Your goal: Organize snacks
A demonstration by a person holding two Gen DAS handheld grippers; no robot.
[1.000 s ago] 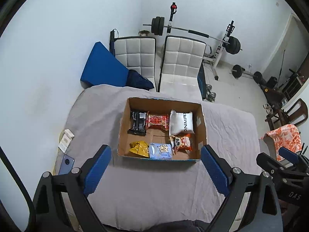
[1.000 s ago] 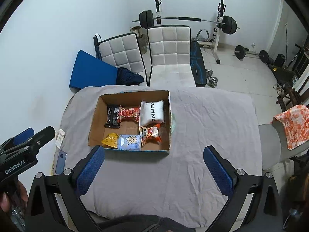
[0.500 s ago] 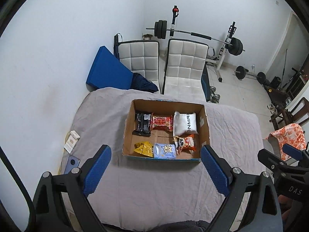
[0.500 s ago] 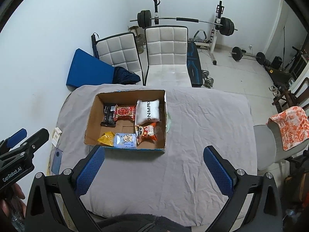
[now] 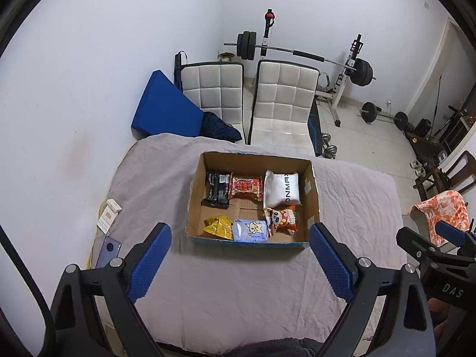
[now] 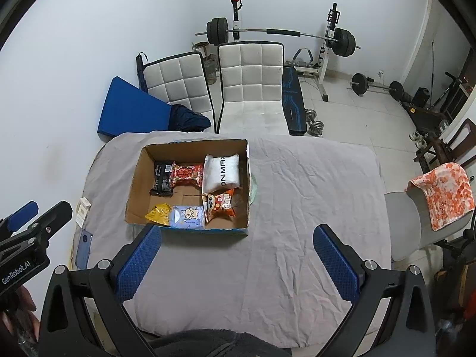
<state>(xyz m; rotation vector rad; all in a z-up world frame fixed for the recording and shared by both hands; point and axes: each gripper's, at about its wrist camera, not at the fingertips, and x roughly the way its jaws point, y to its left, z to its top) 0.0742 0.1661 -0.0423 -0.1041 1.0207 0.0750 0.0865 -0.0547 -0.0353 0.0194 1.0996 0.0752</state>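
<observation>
Snacks are lying in the cardboard box [image 5: 312,192] at the centre of your left wrist frame, on the grey cloth-covered table [image 5: 238,282]. Along the far row are sitting a black packet [image 5: 216,189], a red packet [image 5: 245,186] and a white pouch [image 5: 281,189]; along the near row, a yellow packet [image 5: 218,227], a pale blue packet [image 5: 250,231] and an orange panda packet [image 5: 282,217]. You are holding your left gripper [image 5: 239,263] above the near edge of the table, just below the box in the frame, with its blue pads spread wide, gripping nothing and touching nothing. In the right wrist view the box [image 6: 134,190] is sitting left of centre, and your right gripper [image 6: 237,264] is hanging over bare cloth to the lower right of it, likewise spread wide and empty. Both tools are pointing down and forward at the table from well above it. A phone [image 5: 108,251] and a small white carton [image 5: 109,215] are lying at the table's left edge. Two white padded chairs [image 5: 279,101] are standing beyond the far side.
</observation>
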